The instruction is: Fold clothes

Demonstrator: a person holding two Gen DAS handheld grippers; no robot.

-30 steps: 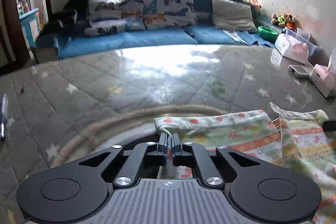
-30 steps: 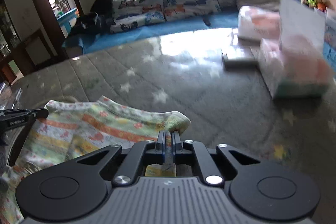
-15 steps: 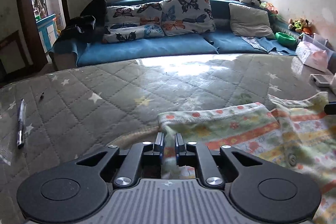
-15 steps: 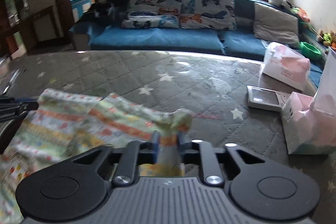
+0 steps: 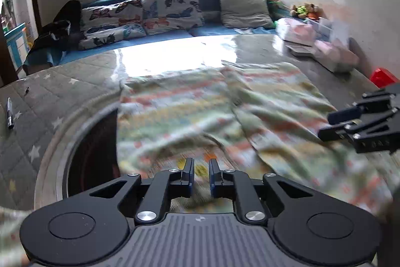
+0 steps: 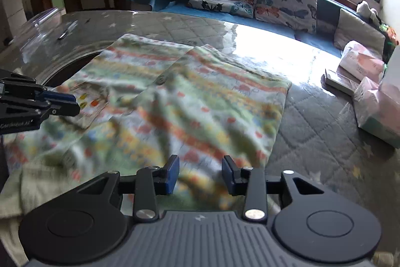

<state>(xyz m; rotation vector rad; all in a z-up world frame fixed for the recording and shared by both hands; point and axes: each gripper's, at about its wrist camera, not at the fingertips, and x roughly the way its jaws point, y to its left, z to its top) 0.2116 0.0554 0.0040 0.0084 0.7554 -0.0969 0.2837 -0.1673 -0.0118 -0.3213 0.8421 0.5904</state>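
Note:
A patterned garment (image 5: 205,106) with green, orange and yellow stripes lies spread on the grey quilted table; it also shows in the right wrist view (image 6: 190,101). My left gripper (image 5: 200,172) hovers over its near edge with the jaws a little apart and nothing between them. My right gripper (image 6: 200,173) is wide open above the garment's near right part, holding nothing. The right gripper shows at the right edge of the left wrist view (image 5: 360,121). The left gripper shows at the left edge of the right wrist view (image 6: 37,104).
A pen (image 5: 10,114) lies on the table at the left. Pink tissue packs (image 6: 375,101) and a flat device (image 6: 340,81) stand at the table's right side. A round opening (image 5: 92,149) shows by the garment's left edge. A blue sofa with cushions (image 5: 160,11) stands beyond.
Both grippers have let go of the garment and opened. They have pulled back toward me. The garment now lies spread out flat on the table.

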